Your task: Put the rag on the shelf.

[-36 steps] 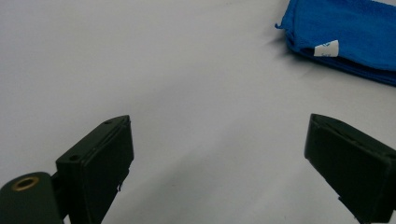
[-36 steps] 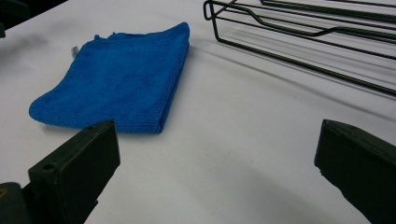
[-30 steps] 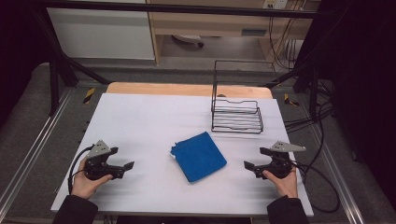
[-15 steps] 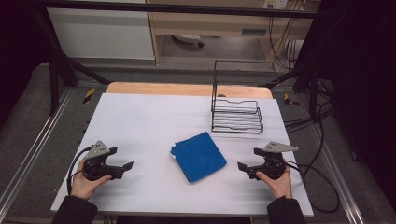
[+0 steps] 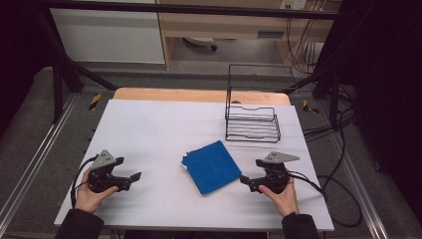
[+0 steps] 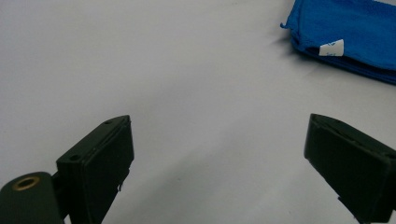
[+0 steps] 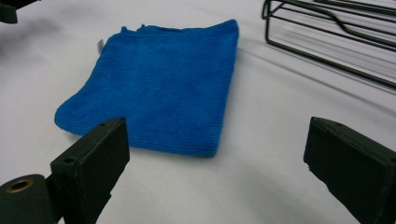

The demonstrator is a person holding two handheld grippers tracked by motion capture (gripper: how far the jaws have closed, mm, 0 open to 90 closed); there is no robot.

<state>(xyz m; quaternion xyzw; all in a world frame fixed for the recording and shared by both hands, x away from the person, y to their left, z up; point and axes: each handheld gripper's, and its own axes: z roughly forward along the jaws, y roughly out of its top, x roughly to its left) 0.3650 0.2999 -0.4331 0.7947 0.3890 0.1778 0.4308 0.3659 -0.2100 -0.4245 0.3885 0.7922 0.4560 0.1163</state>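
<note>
A folded blue cloth point(image 5: 211, 167) lies flat on the white table point(image 5: 159, 124), near the front middle. My right gripper point(image 5: 244, 180) rests low on the table just right of the cloth, pointing at its right edge. Its jaws have just been closing a little, but they stand wide apart with nothing between them. In the right gripper view the cloth point(image 7: 159, 88) lies just ahead of that gripper point(image 7: 215, 135). My left gripper point(image 5: 137, 176) sits open at the front left, well short of the cloth. The left gripper view has the cloth's corner with a white tag point(image 6: 345, 37) at the upper right.
A black wire rack point(image 5: 251, 122) with a tall back frame stands on the table behind the cloth, to the right. In the right gripper view its base point(image 7: 336, 37) is at the upper right. Cables trail off the table's right side.
My right gripper has slid left across the table, closer to the cloth's right edge. The left gripper and the cloth have stayed where they were.
</note>
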